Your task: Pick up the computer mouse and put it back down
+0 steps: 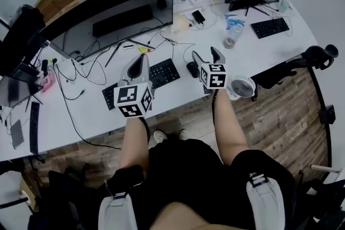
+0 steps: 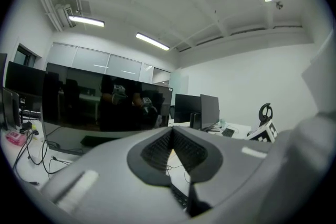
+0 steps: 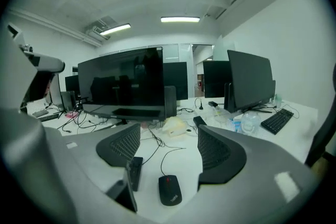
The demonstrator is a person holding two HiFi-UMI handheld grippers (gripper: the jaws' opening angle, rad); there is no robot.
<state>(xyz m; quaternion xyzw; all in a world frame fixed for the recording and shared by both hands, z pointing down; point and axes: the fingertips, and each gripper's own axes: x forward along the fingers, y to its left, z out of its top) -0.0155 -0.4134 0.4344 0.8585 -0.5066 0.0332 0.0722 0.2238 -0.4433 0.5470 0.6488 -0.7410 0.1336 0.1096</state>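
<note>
While your right gripper [image 3: 169, 131] hangs with jaws spread, the computer mouse [image 3: 169, 190] lies on the white desk [image 3: 181, 157] under the gap, untouched. Keyboard [image 3: 135, 169] just left of it, mostly hidden behind the jaw. Left gripper [image 2: 171, 132]: jaws pressed together, empty, its body blocking the desk below. Bare desk right of the mouse; cables [image 3: 157, 141] and monitor [image 3: 126, 81] beyond.

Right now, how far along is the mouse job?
Done: nothing that shows; the mouse lies on the desk. In hand: the right claw is open and aimed at the mouse, which shows low between its jaws, untouched. The left claw is shut and empty. Left: close on the mouse, lift it, set it back down.
</note>
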